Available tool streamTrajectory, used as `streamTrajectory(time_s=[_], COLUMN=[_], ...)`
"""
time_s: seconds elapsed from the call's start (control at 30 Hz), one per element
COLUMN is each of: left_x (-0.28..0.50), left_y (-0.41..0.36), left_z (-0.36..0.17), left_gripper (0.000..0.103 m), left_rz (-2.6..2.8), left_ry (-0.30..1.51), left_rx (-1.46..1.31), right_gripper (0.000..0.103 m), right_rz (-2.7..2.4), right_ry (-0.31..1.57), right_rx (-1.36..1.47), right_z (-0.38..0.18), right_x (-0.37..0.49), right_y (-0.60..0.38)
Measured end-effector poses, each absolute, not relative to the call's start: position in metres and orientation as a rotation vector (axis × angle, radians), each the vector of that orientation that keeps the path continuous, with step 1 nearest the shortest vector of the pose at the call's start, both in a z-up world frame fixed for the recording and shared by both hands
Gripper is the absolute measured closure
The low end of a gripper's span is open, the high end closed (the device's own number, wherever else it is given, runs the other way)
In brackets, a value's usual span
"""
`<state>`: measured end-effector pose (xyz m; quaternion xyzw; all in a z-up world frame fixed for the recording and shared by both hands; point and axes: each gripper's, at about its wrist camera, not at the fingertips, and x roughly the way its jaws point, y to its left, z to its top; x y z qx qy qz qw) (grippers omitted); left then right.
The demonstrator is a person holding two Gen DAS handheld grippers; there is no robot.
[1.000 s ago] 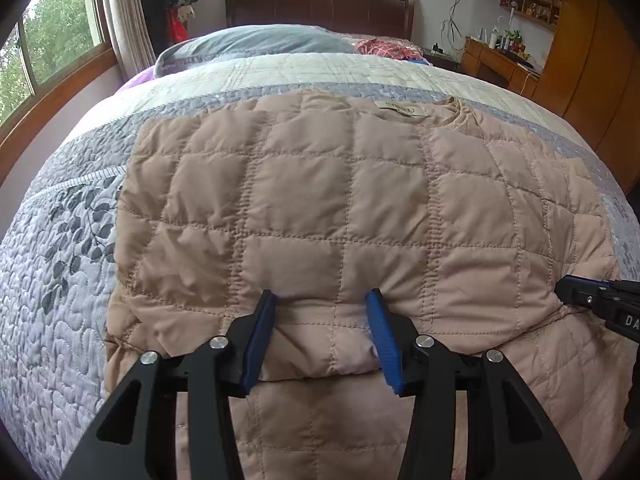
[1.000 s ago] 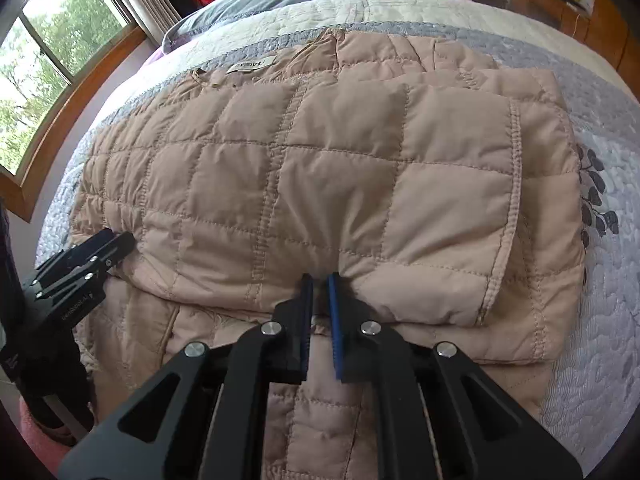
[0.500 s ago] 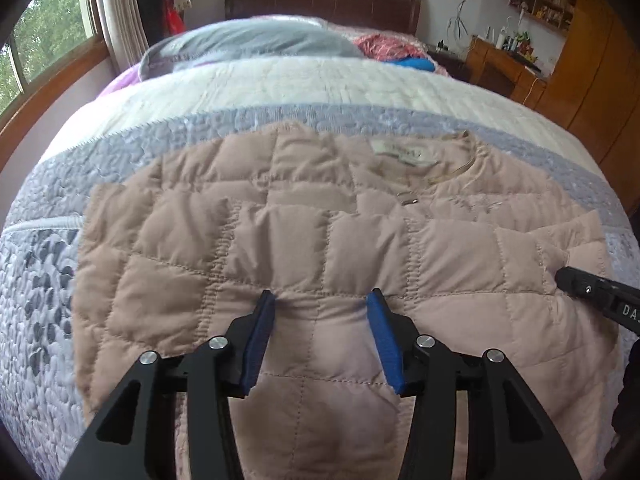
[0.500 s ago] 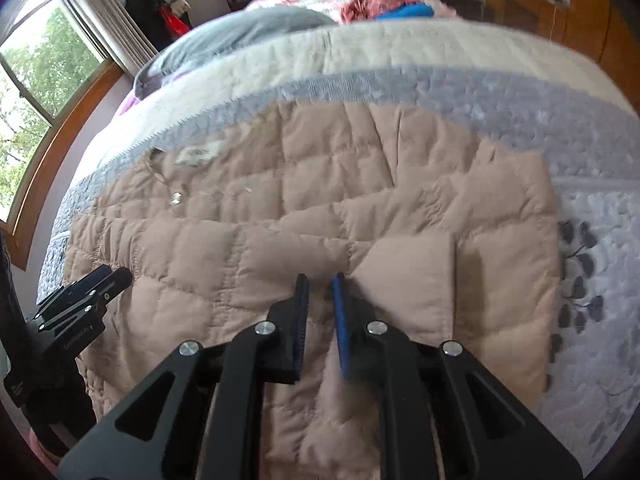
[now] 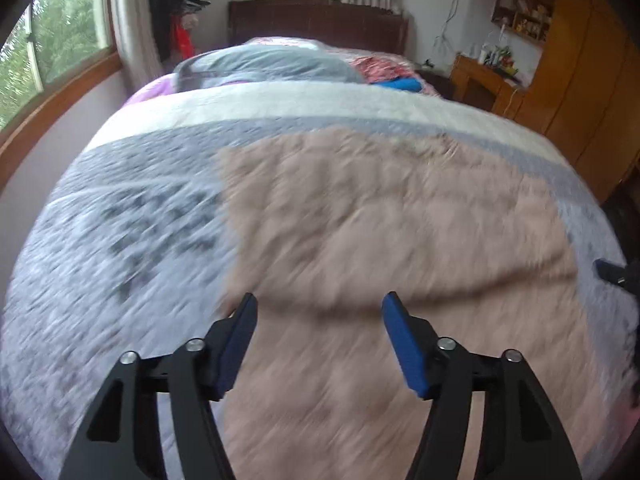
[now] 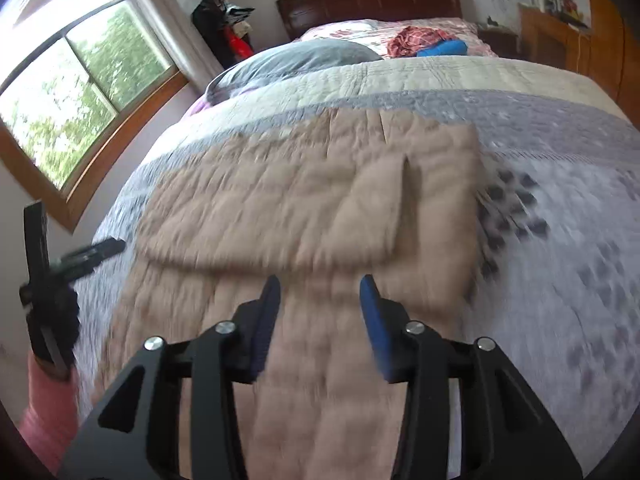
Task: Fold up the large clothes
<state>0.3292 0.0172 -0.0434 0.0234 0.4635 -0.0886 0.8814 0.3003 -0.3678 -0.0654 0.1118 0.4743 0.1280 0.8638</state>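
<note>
A beige quilted jacket (image 5: 380, 240) lies folded on the grey patterned bedspread (image 5: 120, 240), its lower part doubled up over the upper part (image 6: 300, 208). My left gripper (image 5: 320, 312) hovers above the jacket's near fold, its jaws opening, with nothing between the blue pads. My right gripper (image 6: 318, 292) also hangs above the jacket with its jaws opening and nothing between them. The left gripper (image 6: 92, 252) shows at the left edge of the right wrist view, held by a hand in a pink sleeve (image 6: 44, 412). The right gripper's tip (image 5: 612, 272) shows at the right edge of the left wrist view.
Pillows (image 5: 272, 64) and a red and blue heap of clothes (image 6: 428, 42) lie near the dark headboard (image 5: 320, 20). A window (image 6: 76, 92) lines the left wall. A wooden desk and cupboards (image 5: 560, 80) stand on the right. Both views are blurred by motion.
Both grippers carried the jacket's hem forward over its upper part, let it go and pulled back and up. The right gripper went from shut on cloth to open; the left widened.
</note>
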Motion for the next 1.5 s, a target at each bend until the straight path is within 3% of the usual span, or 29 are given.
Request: streamTrajectory(time_s=[0.07, 0.23, 0.53, 0.6, 0.67, 0.7, 0.73, 0.8, 1.23, 1.5], left_x=[0.285, 0.185, 0.126, 0.127, 0.13, 0.131, 0.131, 0.134, 0.063, 0.018], left_y=[0.049, 0.115, 0.123, 0.111, 0.104, 0.102, 0.098, 0.097, 0.108, 0.1], left_z=[-0.046, -0.069, -0.121, -0.122, -0.125, -0.125, -0.124, -0.122, -0.082, -0.113], left_gripper=[0.032, 0.026, 0.024, 0.025, 0.033, 0.046, 0.064, 0.086, 0.089, 0.088], left_rz=[-0.167, -0.13, -0.237, -0.249, -0.23, -0.217, -0.215, -0.253, -0.267, -0.255], left_ry=[0.973, 1.023, 1.084, 1.066, 1.074, 1.072, 1.066, 1.076, 1.005, 1.072], left_rx=[0.035, -0.06, -0.209, -0.176, -0.187, -0.176, -0.155, -0.191, -0.181, -0.091], right_gripper=[0.049, 0.039, 0.036, 0.04, 0.059, 0.068, 0.085, 0.091, 0.094, 0.094], right_rz=[0.272, 0.309, 0.236, 0.227, 0.249, 0.254, 0.278, 0.302, 0.36, 0.31], right_ry=[0.996, 1.007, 1.079, 1.093, 1.103, 1.089, 1.082, 1.08, 1.025, 1.057], right_rx=[0.178, 0.15, 0.246, 0.262, 0.305, 0.311, 0.318, 0.352, 0.33, 0.341], right_z=[-0.065, -0.078, -0.132, -0.142, -0.152, -0.153, -0.153, -0.152, -0.116, -0.135], right_x=[0.253, 0.154, 0.088, 0.086, 0.086, 0.085, 0.085, 0.084, 0.033, -0.011], right_y=[-0.373, -0.379, -0.401, -0.404, -0.405, -0.404, -0.402, -0.4, -0.4, -0.4])
